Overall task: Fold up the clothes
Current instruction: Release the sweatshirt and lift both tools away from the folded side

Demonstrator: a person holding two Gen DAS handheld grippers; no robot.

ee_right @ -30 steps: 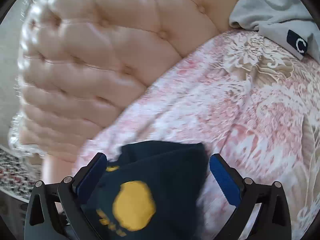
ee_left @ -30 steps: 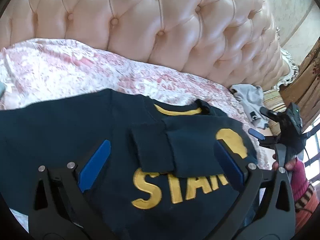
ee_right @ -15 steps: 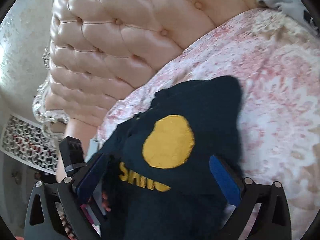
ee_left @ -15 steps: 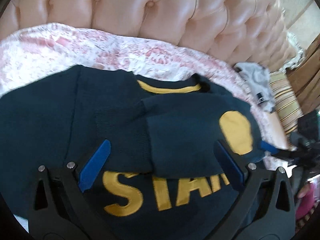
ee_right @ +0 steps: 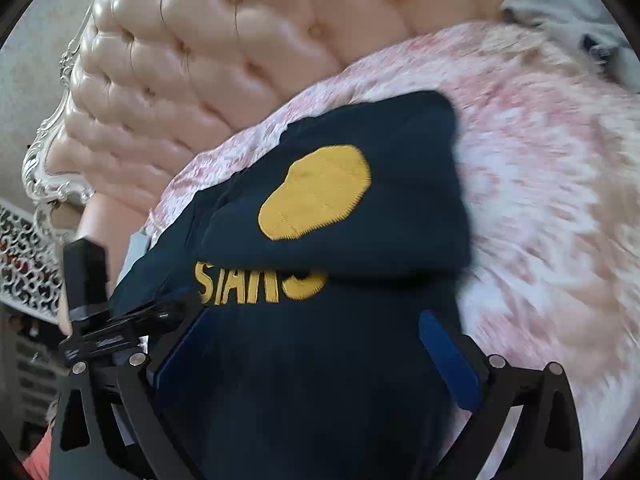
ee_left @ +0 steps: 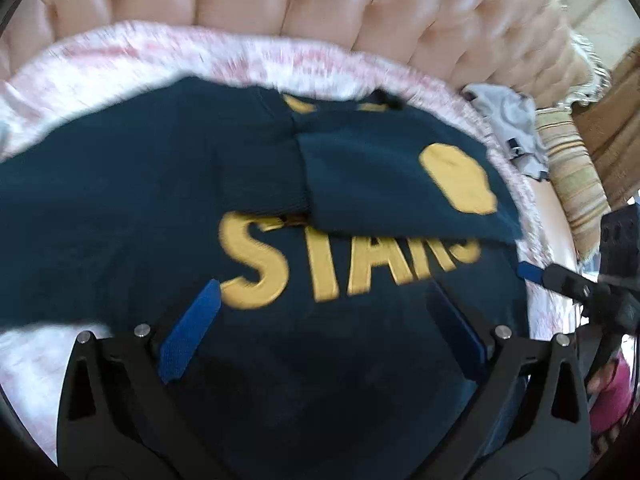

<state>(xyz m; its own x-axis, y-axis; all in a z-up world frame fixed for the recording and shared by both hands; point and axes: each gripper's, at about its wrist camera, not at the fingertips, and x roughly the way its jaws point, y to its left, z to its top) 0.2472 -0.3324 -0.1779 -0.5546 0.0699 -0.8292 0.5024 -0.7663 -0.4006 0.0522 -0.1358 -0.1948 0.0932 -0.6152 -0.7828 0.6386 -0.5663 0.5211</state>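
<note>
On the pink-patterned bedspread (ee_left: 132,56) we find the navy sweater (ee_left: 120,208) spread chest-up, gold "STARS" lettering (ee_left: 344,264) facing us. One sleeve (ee_left: 392,184) is folded across the chest, its gold elbow patch (ee_left: 458,178) uppermost, its cuff end overlapping the tops of the letters. Collar edge with gold trim (ee_left: 298,106) points toward the tufted headboard (ee_left: 320,4); a strip of bare bedspread lies between collar and headboard.

Left gripper (ee_left: 324,332): we note both blue pads spread wide, nothing between them, poised over the lower body of the sweater. Whether they touch the cloth we cannot tell; the view is motion-blurred.

Right gripper (ee_right: 316,356): likewise wide apart and holding nothing, over the sweater's lower part on the right side. From the left wrist view we see its blue tip (ee_left: 528,272) just past the sweater's right edge.

Right edge of the sweater (ee_right: 460,184) runs beside a broad stretch of bare bedspread (ee_right: 552,184). Left of the garment, a narrower band of bedspread shows at the lower corner. A grey garment (ee_right: 576,12) lies well apart, near the headboard. A striped cushion (ee_left: 572,176) sits beyond the bed's right edge
</note>
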